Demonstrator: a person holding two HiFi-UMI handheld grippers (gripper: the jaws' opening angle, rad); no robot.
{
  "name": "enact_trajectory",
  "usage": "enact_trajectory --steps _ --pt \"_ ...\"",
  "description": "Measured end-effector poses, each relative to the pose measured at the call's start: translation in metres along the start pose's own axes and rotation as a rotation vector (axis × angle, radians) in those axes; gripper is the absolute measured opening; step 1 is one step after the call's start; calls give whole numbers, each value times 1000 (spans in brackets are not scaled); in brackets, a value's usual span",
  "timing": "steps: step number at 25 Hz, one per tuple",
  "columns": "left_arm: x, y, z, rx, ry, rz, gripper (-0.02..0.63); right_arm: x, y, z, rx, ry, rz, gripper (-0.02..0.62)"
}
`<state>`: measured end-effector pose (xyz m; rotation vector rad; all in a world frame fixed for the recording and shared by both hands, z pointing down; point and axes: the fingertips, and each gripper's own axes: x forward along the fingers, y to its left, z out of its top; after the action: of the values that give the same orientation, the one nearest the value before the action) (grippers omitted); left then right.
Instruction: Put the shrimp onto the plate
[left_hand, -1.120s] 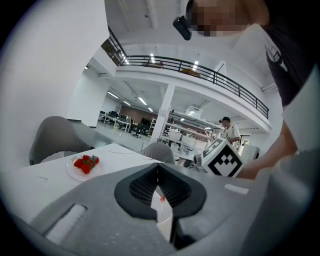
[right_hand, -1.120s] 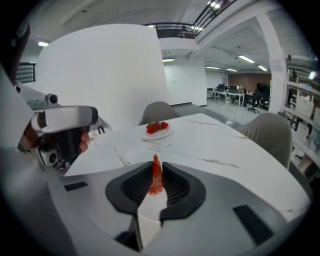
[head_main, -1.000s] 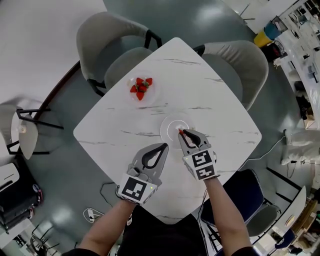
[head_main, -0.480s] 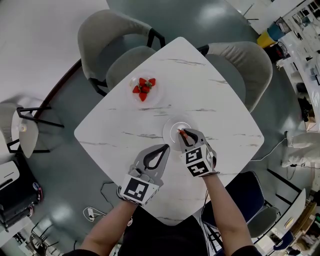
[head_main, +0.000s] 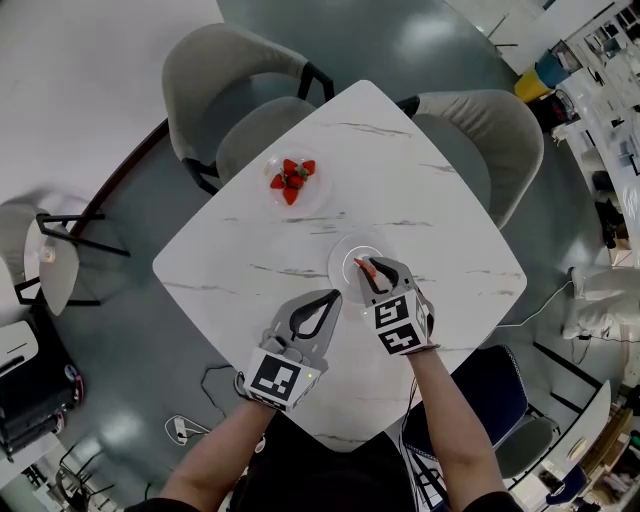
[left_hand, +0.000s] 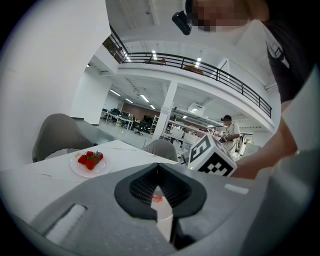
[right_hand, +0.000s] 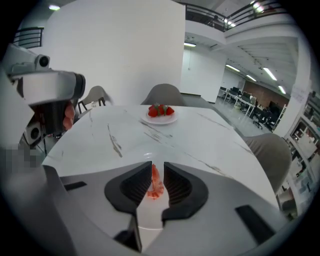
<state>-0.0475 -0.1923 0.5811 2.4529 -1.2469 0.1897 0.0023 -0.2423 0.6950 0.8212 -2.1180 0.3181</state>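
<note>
head view: at centre frame the right gripper (head_main: 366, 268) carries the shrimp (head_main: 364, 266) over the clear plate (head_main: 343, 252) on the marble table (head_main: 450, 250). placing is the step in hand; next, it seems, lower and let go.
left gripper view: the left gripper (left_hand: 159, 167), jaws pressed together, holds nothing. strawberries (left_hand: 90, 159) fill a dish (left_hand: 75, 169) at left.
right gripper view: jaws pinch the shrimp just above the plate.
</note>
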Motion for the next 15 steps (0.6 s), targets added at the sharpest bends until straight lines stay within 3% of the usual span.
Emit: enact_trajectory --steps 3,9,15 --pt "0 -8 3 -5 20 -9 8 -23 1 15 82 -80 11 71" --pt "-10 -33 35 0 -1 -13 8 -97 6 58 262 -316 52 3" --pt "-31 -69 72 3 -33 -29 8 -172 21 91 305 -467 79 3"
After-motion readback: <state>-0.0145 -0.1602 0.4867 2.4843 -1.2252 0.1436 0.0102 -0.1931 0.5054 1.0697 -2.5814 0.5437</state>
